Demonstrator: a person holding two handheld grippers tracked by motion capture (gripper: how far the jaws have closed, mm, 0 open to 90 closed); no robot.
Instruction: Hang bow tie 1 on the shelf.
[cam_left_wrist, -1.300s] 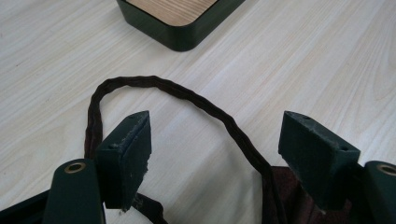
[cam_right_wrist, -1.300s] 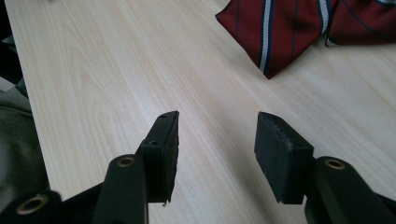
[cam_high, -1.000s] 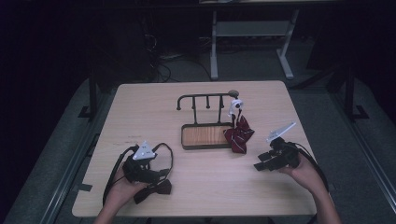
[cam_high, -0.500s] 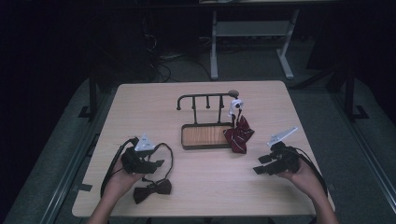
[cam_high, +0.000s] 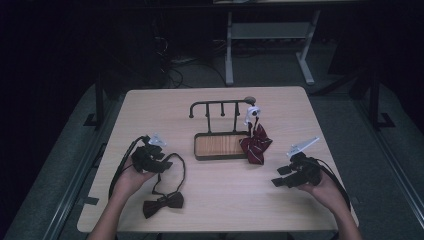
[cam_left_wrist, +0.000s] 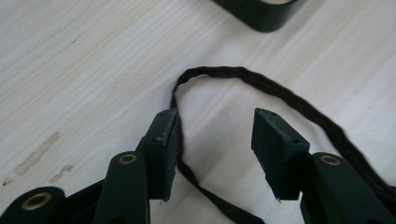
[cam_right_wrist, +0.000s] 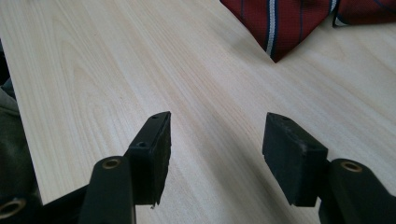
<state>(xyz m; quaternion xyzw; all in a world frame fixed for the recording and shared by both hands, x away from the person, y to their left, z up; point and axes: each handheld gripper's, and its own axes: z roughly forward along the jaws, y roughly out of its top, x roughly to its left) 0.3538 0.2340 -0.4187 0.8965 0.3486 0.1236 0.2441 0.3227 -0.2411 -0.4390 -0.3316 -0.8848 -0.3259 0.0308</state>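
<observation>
Working the left tongs (cam_left_wrist: 212, 140) over the thin dark strap (cam_left_wrist: 243, 74) of the black bow tie (cam_high: 163, 204), we see their jaws apart but just having been closing, with the strap's loop lying on the desk (cam_high: 210, 210) between them and one run of it touching the inner face of the left-hand jaw; nothing is pinched yet. The bow itself lies toward the near edge from the dark wooden-floored rack (cam_high: 220, 145), to its left, with the strap curling up from it toward the rack's near-left corner. Our right tongs (cam_right_wrist: 215, 140) rest low over bare wood to the near right of the rack, jaws apart and holding nothing, just short of the red striped tie (cam_high: 256, 145) that hangs at the rack's right end. We judge the main risk to be a poor bite: the strap is thin and flat on the desk, so the jaws could close above it or catch only one strand of the loop, and it would slip free on the lift. A sideways drag could also pull the bow toward the desk's near edge, or the slack strap could snag the rack's corner
</observation>
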